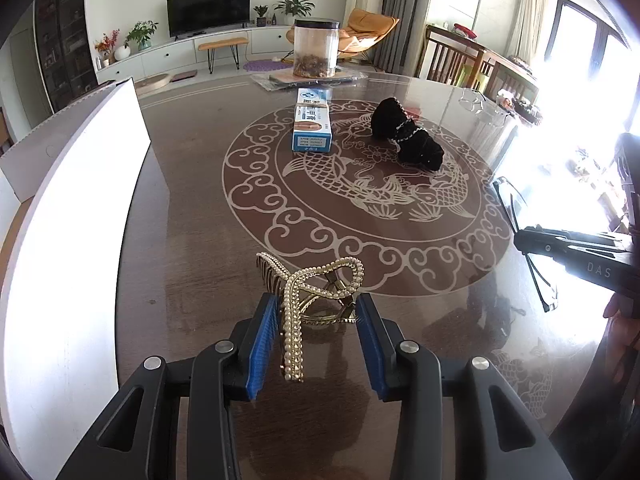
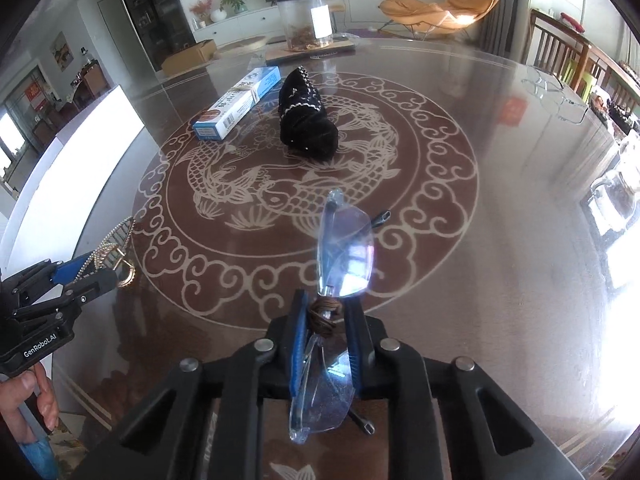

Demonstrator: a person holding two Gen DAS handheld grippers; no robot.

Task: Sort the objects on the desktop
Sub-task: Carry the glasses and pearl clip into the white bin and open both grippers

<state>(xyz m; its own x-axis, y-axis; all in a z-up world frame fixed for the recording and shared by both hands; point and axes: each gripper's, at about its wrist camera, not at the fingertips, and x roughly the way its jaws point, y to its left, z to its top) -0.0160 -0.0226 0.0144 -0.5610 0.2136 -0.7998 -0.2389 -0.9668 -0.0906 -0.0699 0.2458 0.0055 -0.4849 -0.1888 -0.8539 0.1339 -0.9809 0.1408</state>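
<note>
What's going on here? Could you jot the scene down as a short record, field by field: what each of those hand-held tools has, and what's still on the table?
Left hand-held gripper: shut on a gold pearl hair claw
Right hand-held gripper: shut on a pair of clear glasses, gripped at the bridge
Table: round, dark, glossy, with a fish pattern
Still on the table: blue and white box; black hair scrunchie beside it
Far edge: clear jar with a dark lid
Left side: white box, contents not visible
</note>
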